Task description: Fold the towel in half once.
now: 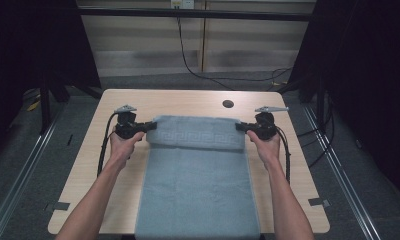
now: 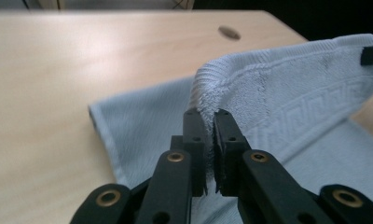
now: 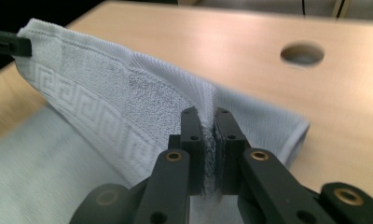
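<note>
A pale blue terry towel [image 1: 198,180] with a key-pattern border is pinched at its far corners by the left gripper [image 1: 149,126] and right gripper [image 1: 239,127] (jaws clamped on cloth), raised above the light wooden table [image 1: 88,165], its near part lying flat.

The high view looks down the table [image 1: 88,150]; both claw views sit close, sharing the towel [image 2: 292,93].

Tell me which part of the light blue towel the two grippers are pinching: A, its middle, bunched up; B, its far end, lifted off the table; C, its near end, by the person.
B: the left gripper and right gripper each clamp a corner of the towel, raising the patterned far end.
</note>
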`<state>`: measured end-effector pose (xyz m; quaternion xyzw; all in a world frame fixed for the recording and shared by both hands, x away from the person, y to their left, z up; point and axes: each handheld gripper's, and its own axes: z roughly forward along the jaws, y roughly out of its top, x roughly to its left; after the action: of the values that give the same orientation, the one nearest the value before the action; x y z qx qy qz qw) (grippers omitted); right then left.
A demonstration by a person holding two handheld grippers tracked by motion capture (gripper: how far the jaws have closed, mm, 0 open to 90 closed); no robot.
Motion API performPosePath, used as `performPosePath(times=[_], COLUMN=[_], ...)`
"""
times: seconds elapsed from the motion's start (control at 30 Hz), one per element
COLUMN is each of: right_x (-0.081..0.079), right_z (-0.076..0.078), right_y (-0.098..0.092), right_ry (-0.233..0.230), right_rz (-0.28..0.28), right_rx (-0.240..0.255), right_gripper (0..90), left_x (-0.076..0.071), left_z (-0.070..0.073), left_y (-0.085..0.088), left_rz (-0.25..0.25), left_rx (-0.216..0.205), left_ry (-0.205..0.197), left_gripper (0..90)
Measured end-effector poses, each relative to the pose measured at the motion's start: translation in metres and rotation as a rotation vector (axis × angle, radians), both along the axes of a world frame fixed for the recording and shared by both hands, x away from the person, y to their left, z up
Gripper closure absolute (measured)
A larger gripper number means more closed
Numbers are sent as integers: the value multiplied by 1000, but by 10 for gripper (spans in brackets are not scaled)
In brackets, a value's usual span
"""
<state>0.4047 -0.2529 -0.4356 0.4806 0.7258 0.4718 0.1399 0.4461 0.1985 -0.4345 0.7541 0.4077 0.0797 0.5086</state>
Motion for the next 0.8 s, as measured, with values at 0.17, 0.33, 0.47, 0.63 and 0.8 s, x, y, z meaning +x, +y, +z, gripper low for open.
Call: performPosePath(times=[0.17, 0.33, 0.47, 0.63, 0.8], right_x=[0, -5, -16, -30, -46], right_z=[38, 71, 95, 125, 159], right_y=[-2, -3, -10, -13, -18], right_ry=[-90, -168, -212, -280, -352], right_rz=[-11, -1, 17, 18, 26], right_rx=[25, 32, 34, 44, 68], right_gripper=[848, 848, 848, 848, 848], left_x=[2, -11, -26, -45, -65], left_z=[51, 84, 109, 144, 171], left_y=[1, 2, 6, 1, 5], left_rz=[-9, -33, -73, -100, -114], left_rx=[-11, -19, -15, -14, -69], left_ry=[-78, -140, -185, -258, -307], left_gripper=[852, 852, 851, 851, 850])
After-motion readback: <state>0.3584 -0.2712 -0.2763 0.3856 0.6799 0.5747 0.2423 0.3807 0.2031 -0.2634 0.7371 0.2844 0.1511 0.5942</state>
